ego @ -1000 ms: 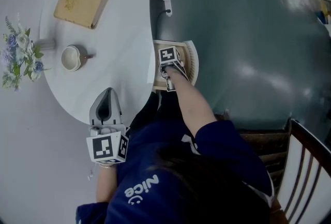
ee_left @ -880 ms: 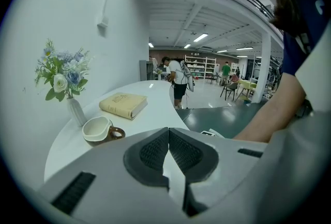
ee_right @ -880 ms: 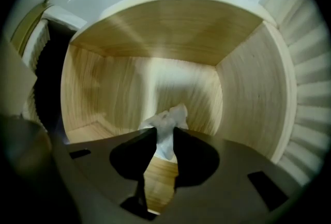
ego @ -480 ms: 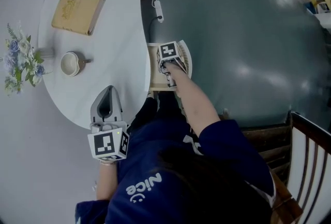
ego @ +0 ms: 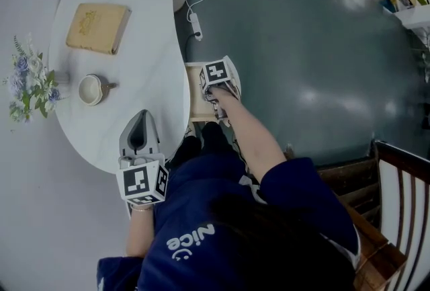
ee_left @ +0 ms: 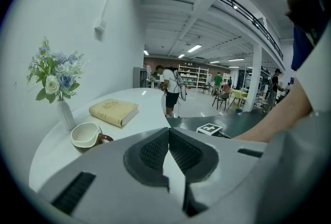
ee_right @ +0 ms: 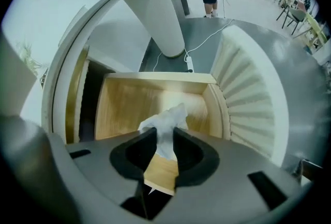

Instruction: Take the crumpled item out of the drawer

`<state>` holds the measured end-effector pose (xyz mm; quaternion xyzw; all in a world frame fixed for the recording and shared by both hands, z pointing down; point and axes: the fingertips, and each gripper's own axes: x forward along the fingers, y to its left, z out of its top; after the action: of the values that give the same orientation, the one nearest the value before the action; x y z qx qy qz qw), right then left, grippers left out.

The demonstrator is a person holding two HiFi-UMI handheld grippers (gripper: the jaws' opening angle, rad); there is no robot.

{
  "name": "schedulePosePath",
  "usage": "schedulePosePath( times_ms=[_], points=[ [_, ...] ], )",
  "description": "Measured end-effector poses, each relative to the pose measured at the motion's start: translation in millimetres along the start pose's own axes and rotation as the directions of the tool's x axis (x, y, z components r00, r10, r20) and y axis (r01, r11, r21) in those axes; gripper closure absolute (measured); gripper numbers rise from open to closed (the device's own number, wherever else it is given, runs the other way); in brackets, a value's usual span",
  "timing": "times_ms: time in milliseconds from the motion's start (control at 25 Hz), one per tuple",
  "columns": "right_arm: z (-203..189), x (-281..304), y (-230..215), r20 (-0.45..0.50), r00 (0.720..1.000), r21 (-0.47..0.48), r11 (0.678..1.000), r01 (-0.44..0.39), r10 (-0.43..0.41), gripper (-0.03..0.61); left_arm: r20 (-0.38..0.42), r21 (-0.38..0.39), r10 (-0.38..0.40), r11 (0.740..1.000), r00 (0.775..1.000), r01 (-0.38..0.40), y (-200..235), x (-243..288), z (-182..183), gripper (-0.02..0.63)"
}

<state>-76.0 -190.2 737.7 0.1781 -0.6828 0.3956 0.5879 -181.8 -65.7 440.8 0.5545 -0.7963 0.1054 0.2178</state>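
Clamped between the dark pads of the right grey two-jaw gripper (ee_right: 164, 137): the crumpled white tissue-like item (ee_right: 166, 119), its upper part sticking out past the jaw tips. Beneath and behind it, the pale floor of the open light-wood drawer (ee_right: 121, 106), pulled out from under the edge of the rounded white table (ego: 144, 27). Whether touching the drawer floor or lifted clear of it, impossible to tell. Left grey two-jaw gripper (ee_left: 168, 132) with jaws together, tips meeting, nothing between them, low over the table's near edge. On the tabletop, well apart from the drawer: a tan hardback book (ego: 98, 27), a white cup with a brown handle (ego: 91, 89) near it, and a small vase of blue and white flowers (ego: 30, 85) at the left rim. On the dark green floor (ego: 302, 48) beyond the drawer, a white power strip (ego: 195, 26) with its cord.
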Motion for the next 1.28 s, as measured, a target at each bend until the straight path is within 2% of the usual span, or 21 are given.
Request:
schedulePosePath(
  times_ms=[320, 640, 960, 1280],
  points=[
    [-2, -28, 8, 0.092, 0.996, 0.0, 1.0, 0.005, -0.005, 0.471, 0.019, -0.013, -0.024, 1.0, 1.0, 0.025, -2, -4, -2, 0.609],
    [-15, -61, 19, 0.189, 0.982, 0.005, 1.0, -0.005, 0.004, 0.471, 0.044, -0.013, -0.097, 0.995, 0.994, 0.097, -13, -7, -2, 0.609],
    [-21, -96, 31, 0.302, 0.953, -0.008, 1.0, -0.004, 0.007, 0.47, 0.06, -0.017, -0.144, 0.989, 0.988, 0.145, -20, -3, -3, 0.609],
    [-30, -132, 38, 0.411, 0.911, -0.001, 1.0, -0.013, 0.012, 0.47, 0.055, -0.017, -0.188, 0.982, 0.981, 0.189, -26, 0, -7, 0.609]
  ],
)
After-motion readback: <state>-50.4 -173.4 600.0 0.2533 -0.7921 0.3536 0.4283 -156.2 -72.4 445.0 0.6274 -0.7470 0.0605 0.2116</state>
